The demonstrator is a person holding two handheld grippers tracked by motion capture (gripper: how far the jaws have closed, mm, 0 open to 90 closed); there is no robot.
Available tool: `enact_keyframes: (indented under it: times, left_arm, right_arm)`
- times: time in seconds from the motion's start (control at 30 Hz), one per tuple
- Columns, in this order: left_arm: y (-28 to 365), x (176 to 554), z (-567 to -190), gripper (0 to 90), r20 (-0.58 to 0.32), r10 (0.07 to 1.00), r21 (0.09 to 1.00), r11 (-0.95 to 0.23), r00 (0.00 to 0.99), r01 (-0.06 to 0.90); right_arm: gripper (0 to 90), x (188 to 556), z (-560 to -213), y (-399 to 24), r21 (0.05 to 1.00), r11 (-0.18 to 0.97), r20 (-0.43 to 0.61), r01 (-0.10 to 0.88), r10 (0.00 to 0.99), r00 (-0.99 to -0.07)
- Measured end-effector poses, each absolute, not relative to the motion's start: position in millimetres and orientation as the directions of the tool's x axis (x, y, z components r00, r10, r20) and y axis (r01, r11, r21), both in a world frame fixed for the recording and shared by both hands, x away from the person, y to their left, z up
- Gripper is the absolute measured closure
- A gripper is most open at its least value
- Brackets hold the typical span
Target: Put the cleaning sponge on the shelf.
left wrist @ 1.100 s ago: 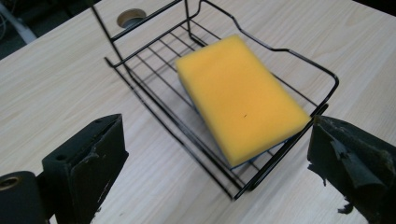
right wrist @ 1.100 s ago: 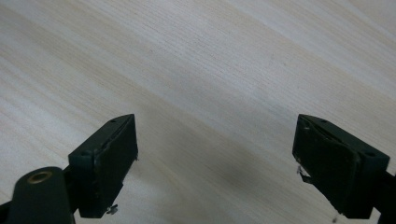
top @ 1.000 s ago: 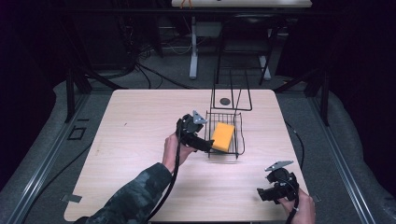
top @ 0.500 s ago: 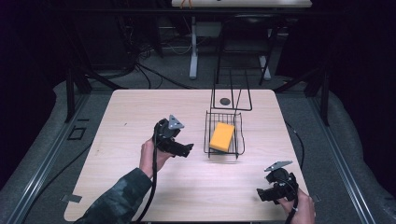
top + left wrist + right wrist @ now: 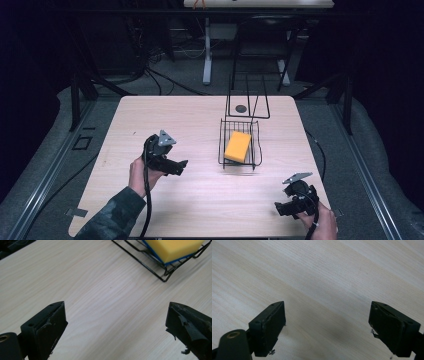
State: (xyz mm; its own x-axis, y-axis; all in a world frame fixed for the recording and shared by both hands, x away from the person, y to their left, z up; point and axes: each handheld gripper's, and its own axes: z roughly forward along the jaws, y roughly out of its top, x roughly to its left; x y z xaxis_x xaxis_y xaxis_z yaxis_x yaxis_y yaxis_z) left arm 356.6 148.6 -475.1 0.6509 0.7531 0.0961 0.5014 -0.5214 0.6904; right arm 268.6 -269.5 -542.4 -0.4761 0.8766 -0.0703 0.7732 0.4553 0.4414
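The sponge (image 5: 238, 146) lies in the wire basket (image 5: 254, 134) at the tabletop (image 5: 200, 195) centre-right. The left gripper (image 5: 179, 166) is well apart to the basket's left, fingers (image 5: 47, 327) wide and empty. The right gripper (image 5: 282, 209) sits near the front edge, fingers (image 5: 268, 325) wide and empty over bare wood. The sponge's long axis runs front to back, slightly tilted. The left gripper view adds its blue underside (image 5: 155, 255). A small dark disc (image 5: 241, 108) lies behind the basket.

Your wire basket (image 5: 252, 131) with the yellow sponge (image 5: 237, 145) sits toward the bench's (image 5: 150, 115) right edge; a wire rack (image 5: 247, 97) stands at its far edge.
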Motion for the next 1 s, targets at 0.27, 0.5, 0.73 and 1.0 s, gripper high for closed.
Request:
enact_keyframes:
  times: [0.27, 0.5, 0.73, 1.0]
  left_arm:
    - [174, 343, -488, 1.8, 0.080, 0.778, 0.634, -0.522, 0.624, 0.570]
    - [202, 329, -513, 1.9, 0.048, 0.794, 0.532, -0.534, 0.606, 0.657]
    - [224, 320, -529, 0.4, 0.034, 0.808, 0.461, -0.535, 0.588, 0.708]
    - [232, 321, -523, 0.4, 0.057, 0.822, 0.518, -0.509, 0.566, 0.687]
  right_arm:
    - [13.6, 269, -543, -269, 0.439, 0.460, -0.073, 0.772, 0.875, -0.479]
    - [13.6, 269, -543, -268, 0.432, 0.461, -0.074, 0.775, 0.875, -0.479]
    - [13.6, 270, -545, -267, 0.426, 0.466, -0.076, 0.775, 0.873, -0.483]
    - [13.6, 271, -545, -268, 0.418, 0.467, -0.079, 0.779, 0.873, -0.481]
